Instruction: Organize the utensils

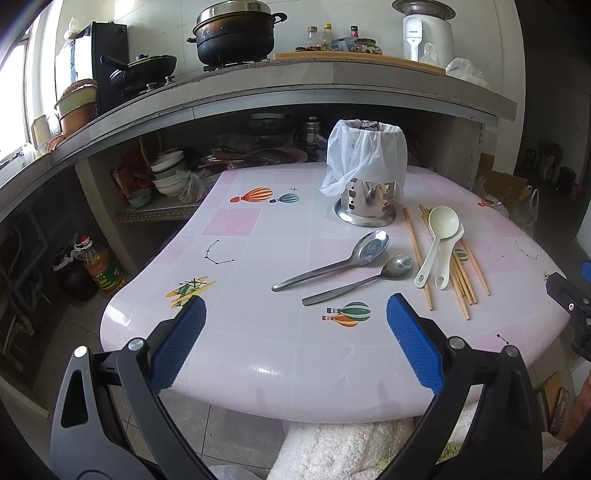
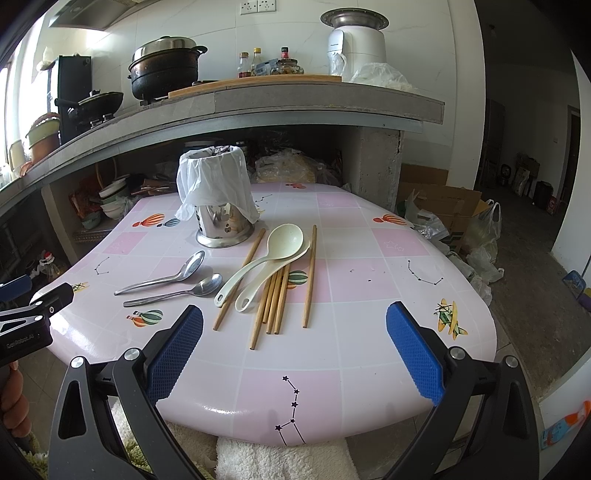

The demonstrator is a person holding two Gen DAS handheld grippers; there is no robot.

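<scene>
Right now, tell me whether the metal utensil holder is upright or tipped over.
Upright. The metal utensil holder stands on its flared base on the table, its mouth facing up with a white plastic bag draped over the rim.

Left tool [image 2: 22, 325] body, right wrist view: small white lettering on the black housing, seemingly "GenRobot.AI", not sharp.
White appliance [image 1: 424, 35] on the kitchen counter: grey brand word down its front, too small to read.
Oil bottle [image 1: 98, 271] on the floor, left wrist view: red and yellow label with characters, illegible.
Sauce bottles [image 2: 255, 61] on the counter: labels unreadable.
Cardboard box [image 2: 443, 206]: dark printed mark, illegible.
</scene>
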